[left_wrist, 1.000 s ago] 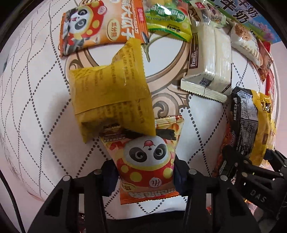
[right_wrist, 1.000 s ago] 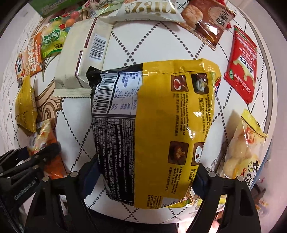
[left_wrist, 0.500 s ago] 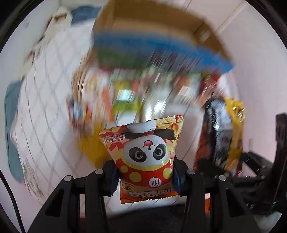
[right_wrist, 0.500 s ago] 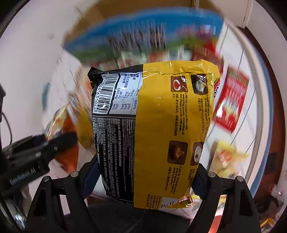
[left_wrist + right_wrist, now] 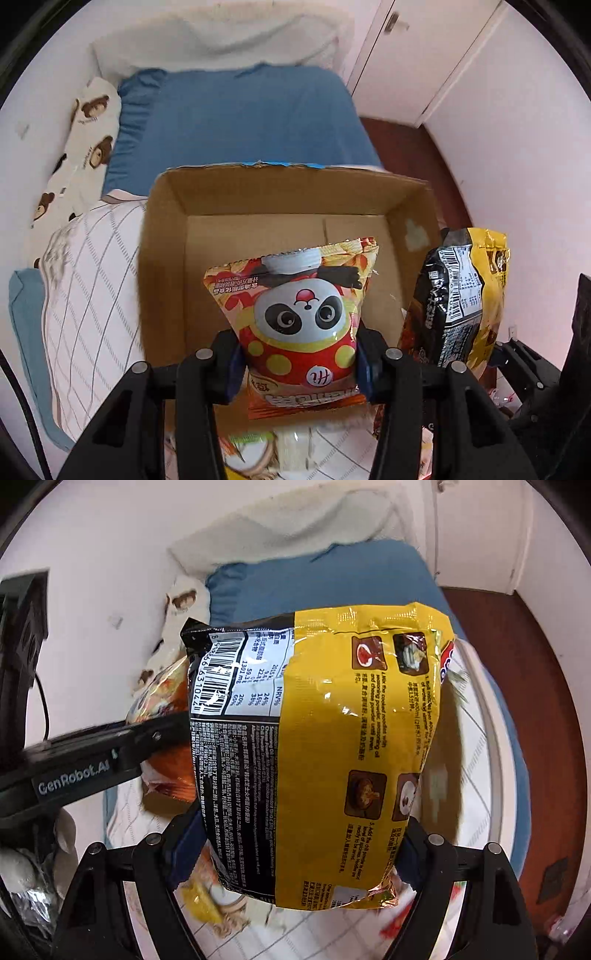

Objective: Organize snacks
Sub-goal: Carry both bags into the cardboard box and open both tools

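left wrist view shows the left gripper [image 5: 297, 363] clamped on the lower part of a small orange snack bag [image 5: 295, 317] printed with a panda, its 2 blue pads pressing the bag's sides so the pack stands up between the black fingers. just under the gripper lie a few blurred packets on a white patterned cloth [image 5: 92, 288]. beyond the panda bag sits an open cardboard box [image 5: 166, 229], bare brown inside, and the bag hangs over its near part. to the right, a yellow and black noodle packet [image 5: 461, 295] hangs beside the box's right wall. behind the box spreads a blue bed sheet [image 5: 240, 122], with a bear-print pillow [image 5: 88, 144] at the left. right wrist view shows the right gripper [image 5: 303, 843] with its jaws set wide and closed on the same noodle packet [image 5: 332, 738], barcode side facing the camera. the left gripper's black arm [image 5: 92, 760] and the orange bag [image 5: 166, 701] show at the left.
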The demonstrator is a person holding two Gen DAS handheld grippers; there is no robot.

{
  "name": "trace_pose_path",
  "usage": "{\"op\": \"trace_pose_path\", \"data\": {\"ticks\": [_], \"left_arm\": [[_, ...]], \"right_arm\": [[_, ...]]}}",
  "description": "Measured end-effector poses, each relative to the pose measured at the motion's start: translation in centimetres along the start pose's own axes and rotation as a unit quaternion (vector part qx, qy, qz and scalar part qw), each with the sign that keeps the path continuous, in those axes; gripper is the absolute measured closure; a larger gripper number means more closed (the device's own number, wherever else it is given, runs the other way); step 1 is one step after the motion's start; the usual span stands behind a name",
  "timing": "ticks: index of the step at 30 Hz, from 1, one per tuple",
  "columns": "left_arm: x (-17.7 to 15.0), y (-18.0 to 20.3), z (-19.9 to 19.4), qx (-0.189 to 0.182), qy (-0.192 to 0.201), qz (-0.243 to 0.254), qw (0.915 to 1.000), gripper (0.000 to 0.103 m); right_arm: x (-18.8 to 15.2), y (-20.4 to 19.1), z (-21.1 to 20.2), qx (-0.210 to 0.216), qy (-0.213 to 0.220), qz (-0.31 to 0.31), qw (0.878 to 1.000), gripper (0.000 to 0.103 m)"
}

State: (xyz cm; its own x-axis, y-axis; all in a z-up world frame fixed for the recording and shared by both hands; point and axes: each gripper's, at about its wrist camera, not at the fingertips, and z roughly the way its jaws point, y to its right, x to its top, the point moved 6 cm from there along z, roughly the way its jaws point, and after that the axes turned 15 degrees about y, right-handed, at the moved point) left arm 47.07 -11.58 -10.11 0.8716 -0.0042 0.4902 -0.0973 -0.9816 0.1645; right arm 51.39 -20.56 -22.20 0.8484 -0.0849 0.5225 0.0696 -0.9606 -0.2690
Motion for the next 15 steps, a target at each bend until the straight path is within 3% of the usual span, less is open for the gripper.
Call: {"op": "trace_pose_path", "data": {"ticks": [7,15], "left_arm": [[0.6,-2.7,9.1,0.016,-0.063,-0.008,0.9978,0.058],[0.2,-4.4,13.0,0.031,-0.095,-0.01,0.9949,0.057]], "right_arm": [[3.0,2.6,9.9,-0.019,-0.056,-0.001,0.998,0.016],[4.7,2.1,16.6,-0.029,-0.102,-0.002,0.994,0.016]]}}
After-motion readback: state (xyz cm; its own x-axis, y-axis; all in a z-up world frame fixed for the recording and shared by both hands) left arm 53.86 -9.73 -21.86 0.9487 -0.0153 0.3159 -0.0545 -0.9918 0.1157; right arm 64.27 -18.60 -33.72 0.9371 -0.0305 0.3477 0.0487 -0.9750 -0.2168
